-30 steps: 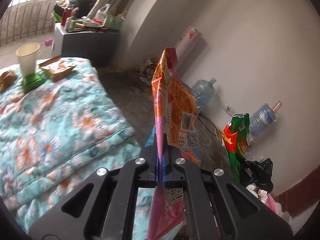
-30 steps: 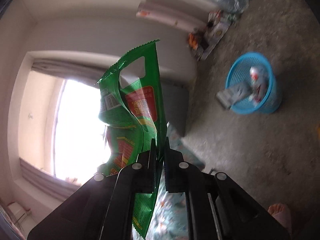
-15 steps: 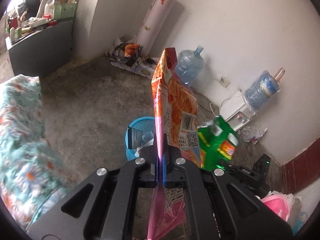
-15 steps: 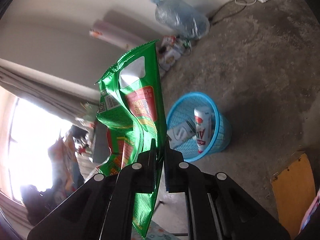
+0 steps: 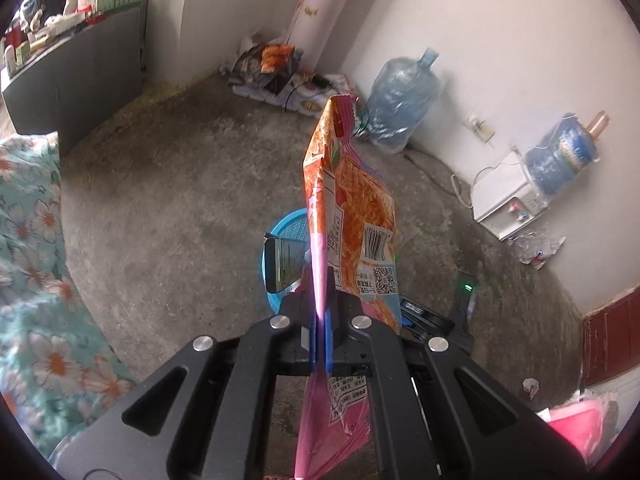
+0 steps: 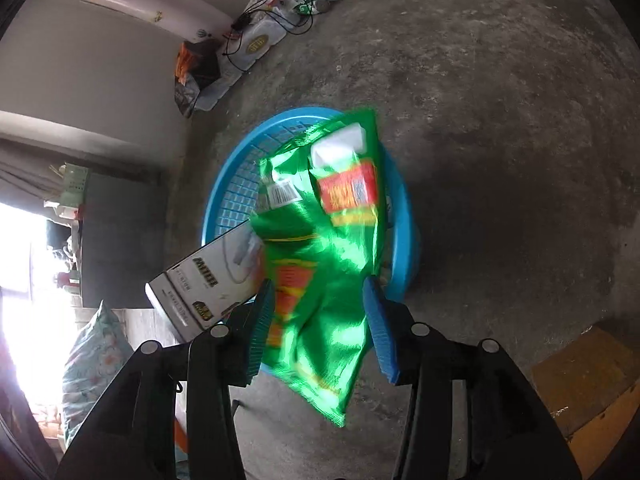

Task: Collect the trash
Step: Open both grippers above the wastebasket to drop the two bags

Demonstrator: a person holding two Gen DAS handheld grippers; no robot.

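- Left hand-held gripper (image 5: 319, 322): pinching the upright orange snack bag (image 5: 352, 216).
- Right hand-held gripper (image 6: 320, 316): spread; green snack bag (image 6: 320, 248) loose between its fingers, blurred.
- Blue basket (image 6: 224, 184): at 12 o'clock, behind both bags.

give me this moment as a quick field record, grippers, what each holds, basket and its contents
left gripper: shut on orange bag, bag upright
right gripper: open, jaws spread wide
green bag: blurred, loose between the open jaws, above the basket
basket: blue, on the concrete floor, below both grippers
in basket: white box leaning over the rim; the rest hidden by the green bag
done so far: green bag apparently let go; orange bag not yet dropped
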